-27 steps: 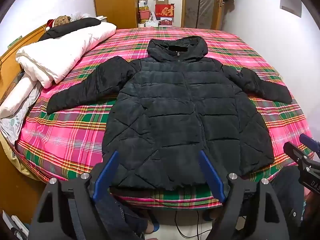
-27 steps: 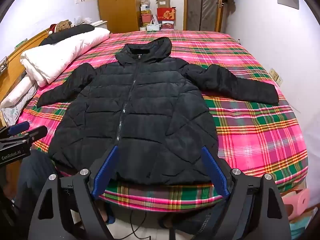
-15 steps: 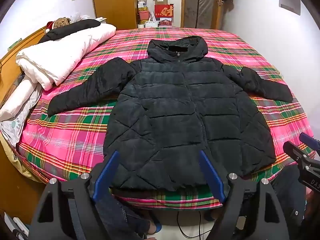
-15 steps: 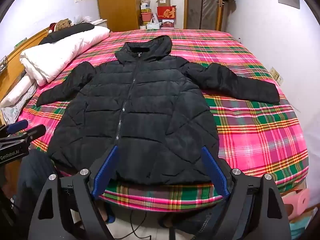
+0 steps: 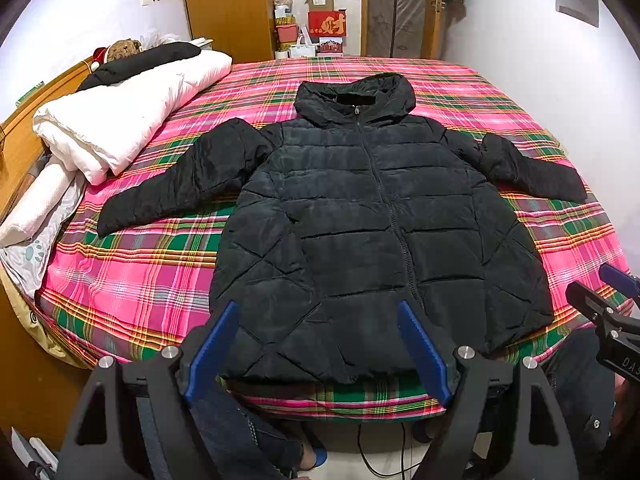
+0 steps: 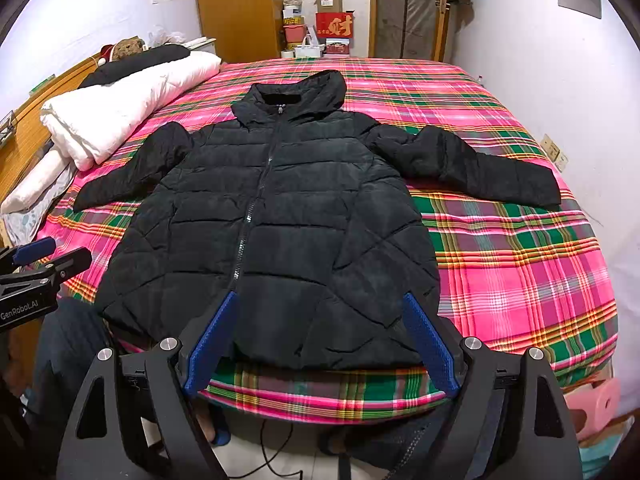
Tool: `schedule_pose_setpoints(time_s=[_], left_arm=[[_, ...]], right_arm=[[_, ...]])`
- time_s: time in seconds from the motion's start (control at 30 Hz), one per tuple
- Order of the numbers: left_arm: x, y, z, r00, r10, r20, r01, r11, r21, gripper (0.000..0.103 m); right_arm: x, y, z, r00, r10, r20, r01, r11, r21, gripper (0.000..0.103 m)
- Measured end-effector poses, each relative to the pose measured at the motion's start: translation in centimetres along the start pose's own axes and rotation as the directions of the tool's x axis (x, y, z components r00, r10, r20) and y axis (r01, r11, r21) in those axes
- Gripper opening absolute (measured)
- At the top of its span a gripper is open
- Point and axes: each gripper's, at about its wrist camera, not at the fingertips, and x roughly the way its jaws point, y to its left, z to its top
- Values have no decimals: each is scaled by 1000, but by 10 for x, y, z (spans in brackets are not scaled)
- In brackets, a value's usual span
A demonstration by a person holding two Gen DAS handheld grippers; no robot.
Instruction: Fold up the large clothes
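Note:
A black hooded puffer jacket [image 5: 360,220] lies flat and zipped on the pink plaid bed [image 5: 132,280], hood at the far side, both sleeves spread out. It also shows in the right wrist view [image 6: 272,232]. My left gripper [image 5: 318,312] is open and empty, above the jacket's hem near the bed's front edge. My right gripper [image 6: 320,300] is open and empty, above the hem's right part. Each gripper shows at the edge of the other's view: the right one [image 5: 600,304], the left one [image 6: 44,260].
A folded white duvet [image 5: 120,120] and a dark pillow [image 5: 140,64] lie on the bed's left side by the wooden headboard [image 5: 24,128]. Boxes and bags [image 5: 320,32] stand beyond the bed. A white wall [image 5: 580,80] runs along the right. A cable [image 6: 272,452] lies on the floor.
Both grippers have shifted only slightly; the jacket sits a little lower in the left wrist view. Nothing was taken hold of.

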Motion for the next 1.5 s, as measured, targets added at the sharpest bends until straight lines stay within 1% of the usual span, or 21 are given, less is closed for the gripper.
schedule_pose_setpoints(time_s=[0.33,0.7,1.23,1.5], left_arm=[[-1,0,0,1000,6,4,-6,1000,5,83],[-3,-2,2,999,31,24,-31,999,15,83],[-2,-2,2,999,26,18,-26,1000,8,83],[1,0,1,1000,23,13,-23,1000,5,83]], right_arm=[[0,0,0,1000,1,0,-1,1000,-1,84],[0,1,0,1000,2,1,-2,1000,-1,84],[0,0,1,1000,5,2,-5,1000,1,84],[0,7,4,1000,6,4,-6,1000,-1,84]])
